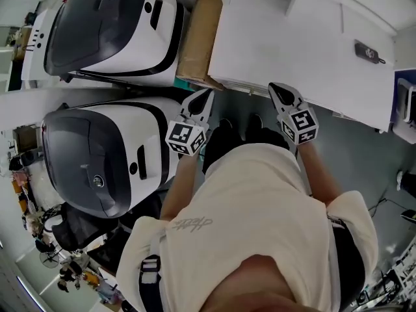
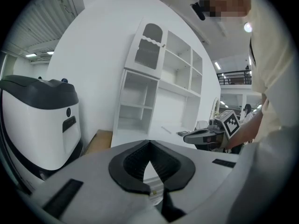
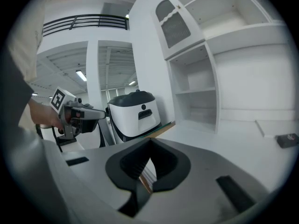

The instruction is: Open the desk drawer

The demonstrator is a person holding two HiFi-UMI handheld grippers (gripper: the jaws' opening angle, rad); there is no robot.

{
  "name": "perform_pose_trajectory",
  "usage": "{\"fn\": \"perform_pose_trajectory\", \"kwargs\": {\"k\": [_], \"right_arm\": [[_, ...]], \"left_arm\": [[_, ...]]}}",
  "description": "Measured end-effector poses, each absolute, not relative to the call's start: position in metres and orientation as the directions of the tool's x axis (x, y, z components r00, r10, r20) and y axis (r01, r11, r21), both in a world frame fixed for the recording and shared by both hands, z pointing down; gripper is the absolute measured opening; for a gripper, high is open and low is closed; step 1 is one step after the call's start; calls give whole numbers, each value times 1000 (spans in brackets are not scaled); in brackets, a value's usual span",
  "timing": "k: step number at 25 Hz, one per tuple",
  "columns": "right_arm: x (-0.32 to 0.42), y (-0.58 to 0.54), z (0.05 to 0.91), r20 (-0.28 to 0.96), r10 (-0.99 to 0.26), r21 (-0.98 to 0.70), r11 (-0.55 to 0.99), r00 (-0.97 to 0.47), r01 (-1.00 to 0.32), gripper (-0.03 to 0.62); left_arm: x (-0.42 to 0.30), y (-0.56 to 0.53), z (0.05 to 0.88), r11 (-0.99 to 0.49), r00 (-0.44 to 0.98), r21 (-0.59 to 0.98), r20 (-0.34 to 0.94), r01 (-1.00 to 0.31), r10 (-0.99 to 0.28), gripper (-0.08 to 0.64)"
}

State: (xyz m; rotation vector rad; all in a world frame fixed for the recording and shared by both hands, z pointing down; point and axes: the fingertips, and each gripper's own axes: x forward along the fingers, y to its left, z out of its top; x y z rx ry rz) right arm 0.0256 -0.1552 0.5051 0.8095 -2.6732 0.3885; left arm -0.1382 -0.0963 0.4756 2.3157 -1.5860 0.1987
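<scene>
Right now both tongs are shut tight and hold nothing. The left gripper (image 1: 204, 98) and right gripper (image 1: 278, 91) point at the front edge of the smooth white flat-topped desk (image 1: 273, 51). Bare grey floor (image 1: 364, 155) lies open in front of the desk. Tall white open shelves (image 2: 159, 92) on the desk show only in gripper views. No view shows the desk drawer.

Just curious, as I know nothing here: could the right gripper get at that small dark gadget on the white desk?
Probably yes: the right gripper sits at the front edge of the white desk, and only bare desktop lies between it and the small dark gadget. Its jaws are shut.
</scene>
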Motion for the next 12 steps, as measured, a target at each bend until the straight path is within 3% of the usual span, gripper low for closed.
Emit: {"fn": "perform_pose_trajectory", "kwargs": {"k": [12], "right_arm": [[-10,-163,495,444,-605,-215,644,-661,-734,-6]], "left_arm": [[-184,-140,481,-498,553,248,272,-831,-788,0]]}}
